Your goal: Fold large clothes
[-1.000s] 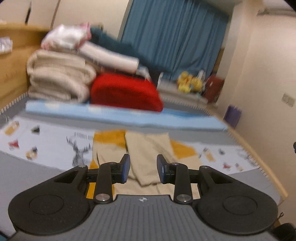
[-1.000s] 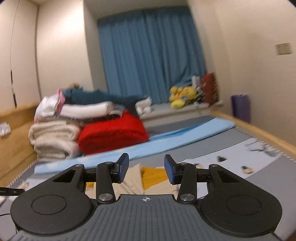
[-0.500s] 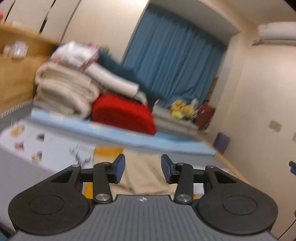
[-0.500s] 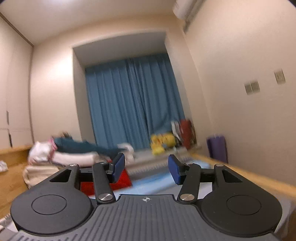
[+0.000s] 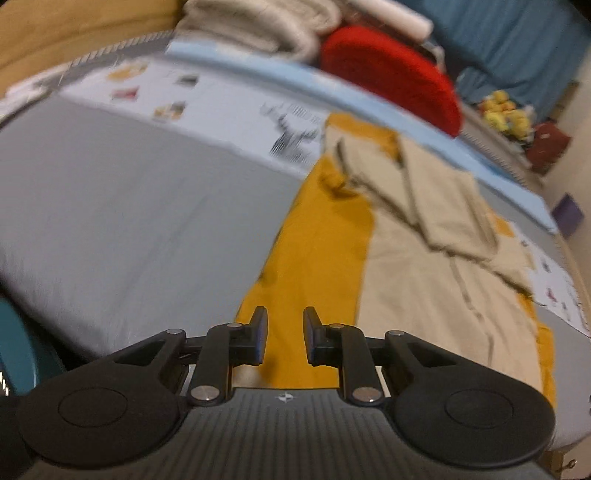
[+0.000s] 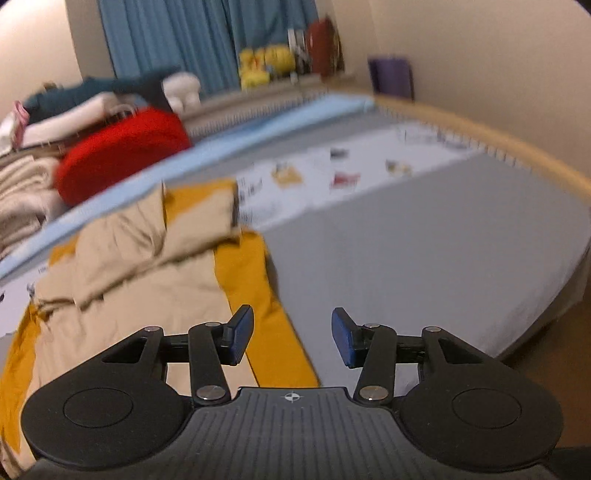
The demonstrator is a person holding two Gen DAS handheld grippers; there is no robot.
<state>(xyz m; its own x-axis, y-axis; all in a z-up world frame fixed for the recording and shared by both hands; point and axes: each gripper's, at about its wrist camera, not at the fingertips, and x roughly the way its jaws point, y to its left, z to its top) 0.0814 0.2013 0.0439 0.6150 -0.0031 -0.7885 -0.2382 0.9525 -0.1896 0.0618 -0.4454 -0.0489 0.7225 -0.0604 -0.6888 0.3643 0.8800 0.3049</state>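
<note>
A large beige garment [image 5: 436,236] lies spread on the bed on top of a mustard-yellow cloth [image 5: 317,236], with its upper part folded over itself. My left gripper [image 5: 282,341] is open and empty, just above the yellow cloth's near left edge. In the right wrist view the beige garment [image 6: 140,266] and the yellow cloth [image 6: 251,280] lie to the left. My right gripper [image 6: 291,339] is wide open and empty, above the yellow cloth's near right edge and the grey sheet.
The bed has a grey sheet [image 5: 129,206] and a printed white band [image 6: 354,173]. A red cushion [image 5: 391,77] and stacked folded towels [image 6: 22,192] sit at the head. A wooden bed rail [image 6: 498,144] runs along the right, with blue curtains [image 6: 207,33] behind.
Both grippers have tilted down from facing the room to facing the bed and have come close to the near edge of the clothes. The right jaws have opened wider.
</note>
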